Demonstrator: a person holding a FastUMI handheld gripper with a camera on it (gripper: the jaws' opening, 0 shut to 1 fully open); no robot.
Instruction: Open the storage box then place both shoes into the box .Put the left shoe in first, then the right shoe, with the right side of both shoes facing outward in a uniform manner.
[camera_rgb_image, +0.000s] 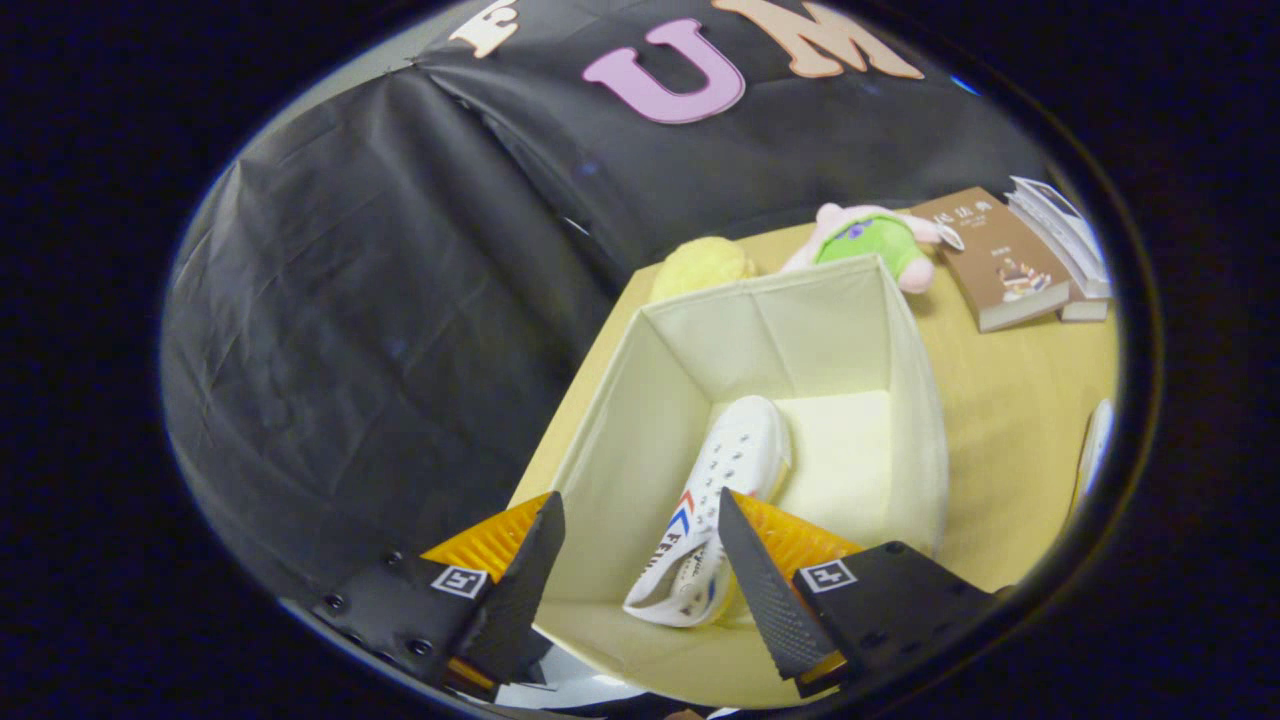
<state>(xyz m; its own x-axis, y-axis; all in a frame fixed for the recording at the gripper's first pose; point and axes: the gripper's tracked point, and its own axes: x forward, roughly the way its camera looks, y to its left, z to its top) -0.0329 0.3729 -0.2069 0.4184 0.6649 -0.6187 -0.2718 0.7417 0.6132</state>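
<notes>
A cream fabric storage box (905, 400) stands open on the tan table (1010, 440). Inside it a white sneaker (715, 500) with red and blue stripes lies along the left wall, toe pointing away from me. My gripper (640, 560) hovers over the near rim of the box, open. The shoe's heel end shows in the gap between the fingers, below them, and neither finger touches it. A sliver of another white object (1093, 445), maybe the second shoe, lies on the table to the right of the box.
Beyond the box sit a yellow plush toy (700, 265) and a pink plush in green (870, 245). To their right lie a brown book (995, 260) and a stack of thinner books (1070, 240). The black cloth wall closes off the left and back.
</notes>
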